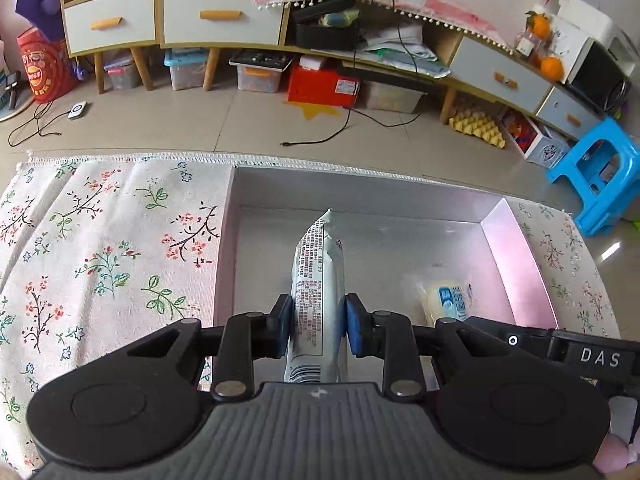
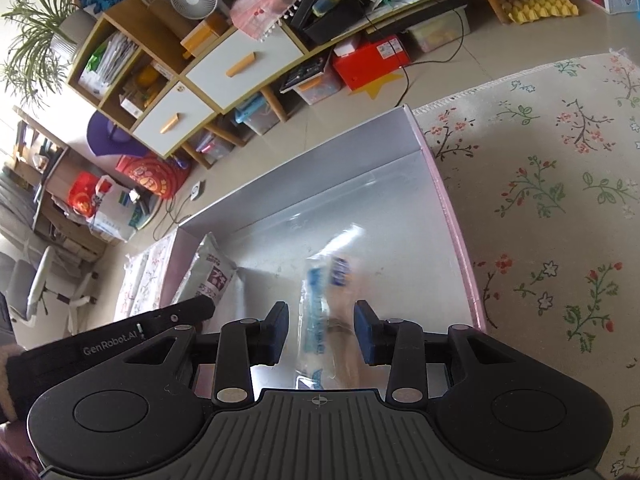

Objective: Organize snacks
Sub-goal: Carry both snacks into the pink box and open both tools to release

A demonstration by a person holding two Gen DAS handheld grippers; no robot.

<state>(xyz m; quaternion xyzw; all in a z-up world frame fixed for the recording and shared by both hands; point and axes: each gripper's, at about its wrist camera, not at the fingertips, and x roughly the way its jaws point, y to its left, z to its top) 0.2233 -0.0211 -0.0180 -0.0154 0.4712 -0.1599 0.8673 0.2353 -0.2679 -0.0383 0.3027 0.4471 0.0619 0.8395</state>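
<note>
A tiled floor runs back to a low cabinet [image 1: 224,20] with white drawers and orange handles, with plastic bins, a red box [image 1: 322,84] and loose cables beneath it and a blue plastic stool [image 1: 600,172] off to one side. Nearer lies a floral cloth [image 1: 104,248], slightly wrinkled, and on it stands a shallow open box [image 1: 516,256] with pale pink walls and a glossy, reflective floor. The left gripper [image 1: 316,322] pinches a white printed snack packet [image 1: 318,276] edge-on between its blue pads, low over the box's left part; the right wrist view shows the same packet [image 2: 210,276] leaning by the left wall. The right gripper [image 2: 322,326] has its pads apart with a clear, blue-printed snack bag [image 2: 320,312] between them; the bag is blurred, and the pads appear not to press on it. From the left wrist view that bag [image 1: 446,300] sits low in the box's right part. Both packs look light, soft and crinkly, probably puffed with air and holding something crushable, so a gentle squeeze across the middle of the flat body, or on a sealed end, seems the safest hold. The film looks slippery, and the shiny box floor may let a pack slide or tip over once it is let go.
</note>
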